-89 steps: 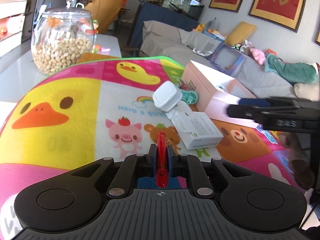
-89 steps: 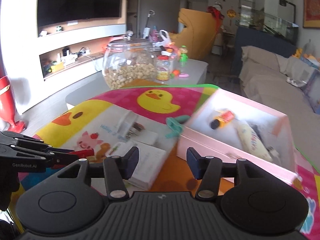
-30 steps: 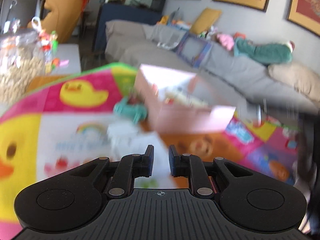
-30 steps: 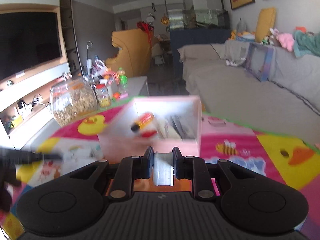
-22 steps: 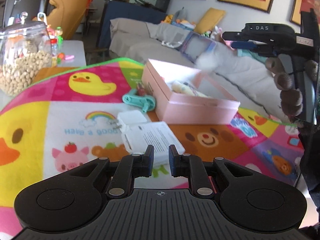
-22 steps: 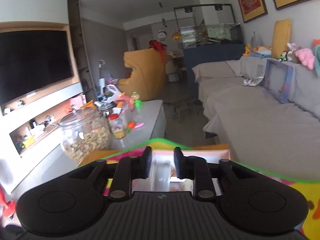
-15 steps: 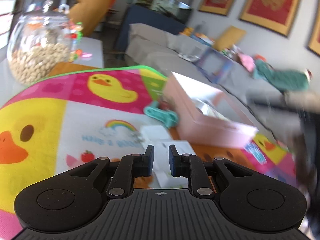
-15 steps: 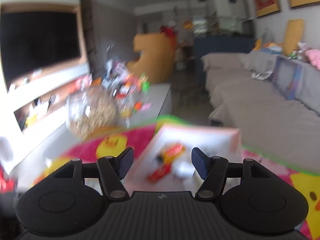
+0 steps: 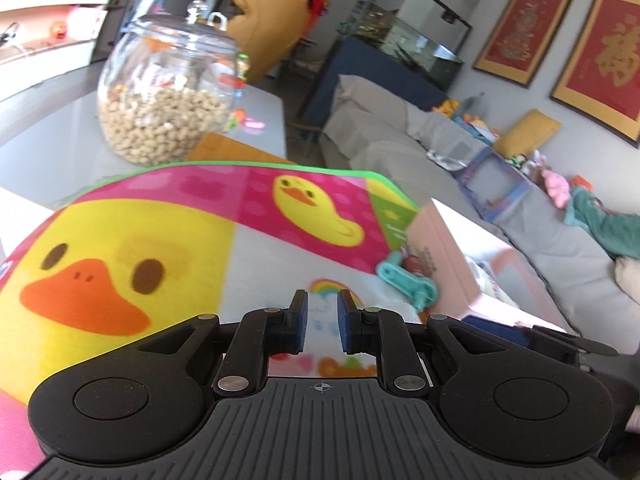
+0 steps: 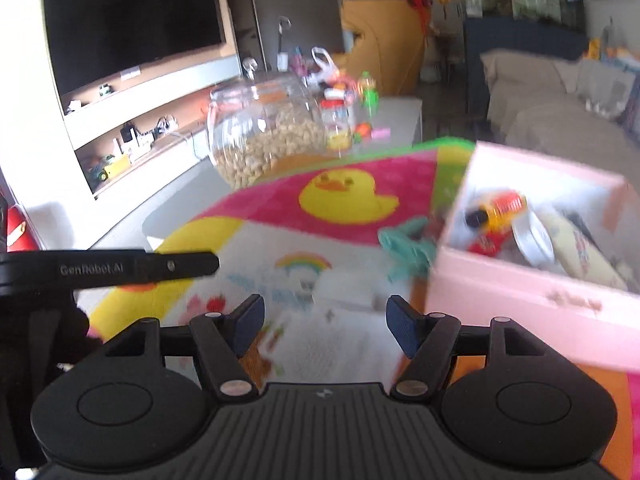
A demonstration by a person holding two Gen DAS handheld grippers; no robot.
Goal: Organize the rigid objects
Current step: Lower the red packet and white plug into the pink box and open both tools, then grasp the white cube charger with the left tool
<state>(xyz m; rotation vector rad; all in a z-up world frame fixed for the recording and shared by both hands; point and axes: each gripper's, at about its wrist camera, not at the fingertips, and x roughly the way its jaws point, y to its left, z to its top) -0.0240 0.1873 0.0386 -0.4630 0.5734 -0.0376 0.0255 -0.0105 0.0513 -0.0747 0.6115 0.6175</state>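
A pink open box point(image 10: 532, 292) stands on the colourful play mat point(image 10: 348, 200); inside lie a yellow-and-red small bottle point(image 10: 496, 208), a round tin point(image 10: 534, 242) and a cream tube. A teal plastic clip point(image 10: 408, 246) lies by the box's left side; it also shows in the left wrist view point(image 9: 408, 280). A blurred white charger and white box point(image 10: 340, 312) lie in front of my right gripper point(image 10: 324, 324), which is open and empty above them. My left gripper point(image 9: 321, 322) has a narrow gap between its pads and holds nothing, low over the mat.
A large glass jar of nuts point(image 9: 168, 92) stands past the mat's far edge, with small bottles and toys behind it. A grey sofa point(image 9: 500, 208) runs along the right. The pink box point(image 9: 448, 256) sits right of my left gripper. A TV wall is at left.
The red object my left gripper held three seconds ago is gone from it. My right gripper carried a silvery object to the box, opened, and dropped low over the white items.
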